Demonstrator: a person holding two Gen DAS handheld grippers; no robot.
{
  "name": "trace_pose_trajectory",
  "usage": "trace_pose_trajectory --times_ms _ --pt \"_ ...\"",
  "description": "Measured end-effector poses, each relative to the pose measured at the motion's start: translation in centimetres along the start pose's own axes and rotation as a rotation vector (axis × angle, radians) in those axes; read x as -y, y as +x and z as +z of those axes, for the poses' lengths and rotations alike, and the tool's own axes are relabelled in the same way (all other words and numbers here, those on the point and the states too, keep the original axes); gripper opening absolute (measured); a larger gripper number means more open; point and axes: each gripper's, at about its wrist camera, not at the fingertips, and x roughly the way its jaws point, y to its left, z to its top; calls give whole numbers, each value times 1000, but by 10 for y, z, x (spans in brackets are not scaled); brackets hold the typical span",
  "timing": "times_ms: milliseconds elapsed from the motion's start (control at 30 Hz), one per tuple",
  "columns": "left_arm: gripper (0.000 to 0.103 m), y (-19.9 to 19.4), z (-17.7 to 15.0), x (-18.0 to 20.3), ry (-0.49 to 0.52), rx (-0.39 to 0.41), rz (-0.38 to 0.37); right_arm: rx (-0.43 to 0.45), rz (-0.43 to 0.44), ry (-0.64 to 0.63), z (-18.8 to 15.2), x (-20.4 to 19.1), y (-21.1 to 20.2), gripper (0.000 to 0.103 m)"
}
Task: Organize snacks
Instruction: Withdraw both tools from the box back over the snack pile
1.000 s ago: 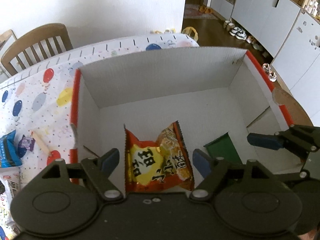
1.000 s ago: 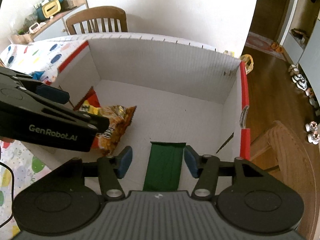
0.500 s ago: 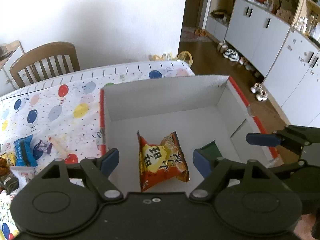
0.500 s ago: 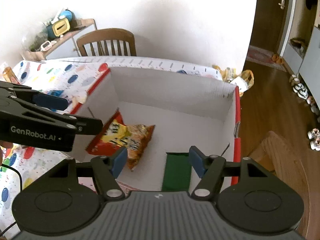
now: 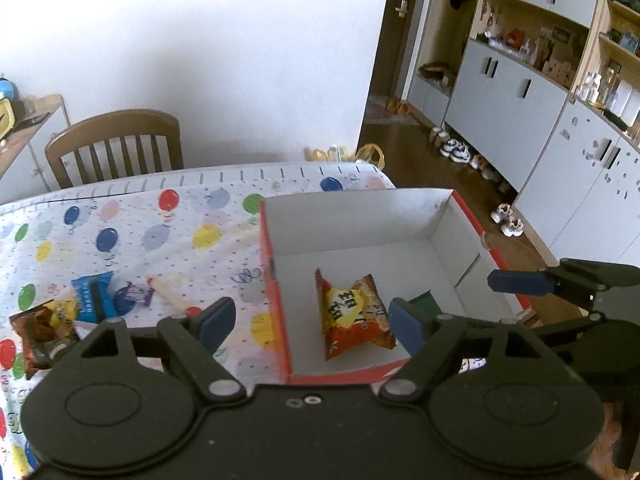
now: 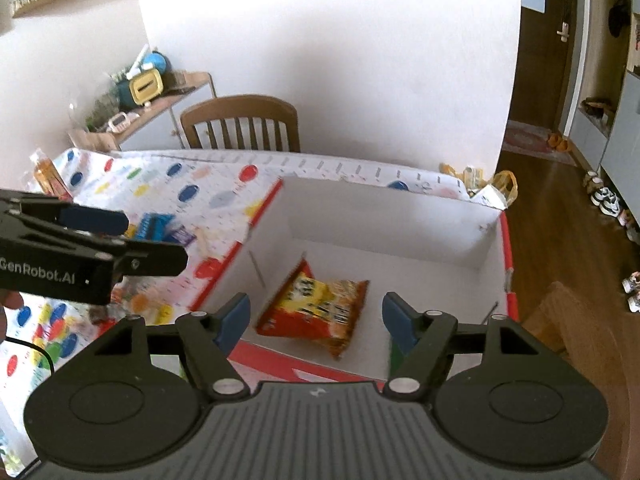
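- The orange snack bag [image 5: 352, 318] lay flat on the white floor of the cardboard box [image 5: 360, 220], low centre of the left-wrist frame — crinkled foil, yellow panel with bold dark characters.
- A green packet [image 5: 424, 303] showed just right of it in the box, mostly hidden behind a gripper finger.
- Two snacks were boxed; judging by the table, most of the job was left.
- At left, on the balloon-print tablecloth [image 5: 160, 236], a blue packet [image 5: 90, 294], a purple wrapper [image 5: 134, 295], a pale stick [image 5: 168, 294] and a dark bag [image 5: 42, 330] waited unsorted.
- The left gripper [image 5: 308, 324] was released and widening, nothing between its pads.
- The right gripper [image 6: 316, 318] was likewise opening — empty, with the box below it.
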Motion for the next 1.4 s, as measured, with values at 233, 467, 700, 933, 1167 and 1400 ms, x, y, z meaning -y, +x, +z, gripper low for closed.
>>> trace_pose_trajectory --times_ms 233,467,700,933,1167,1400 --pt "86 -33 -19 -39 -9 37 3 52 29 4 -1 -46 -14 83" --pt "93 -59 -40 -87 -13 63 33 65 54 -24 -8 -98 -11 83" --pt "98 -77 -57 -131 -16 93 76 51 90 -11 -13 -138 1 83" --pt "102 -84 -72 -172 -43 98 100 40 103 -4 -18 -172 21 83" --pt "102 -80 -91 -211 -74 76 132 2 73 10 -25 -192 45 83" --pt "102 -67 -112 -237 -85 39 129 -47 62 26 -33 -201 71 83"
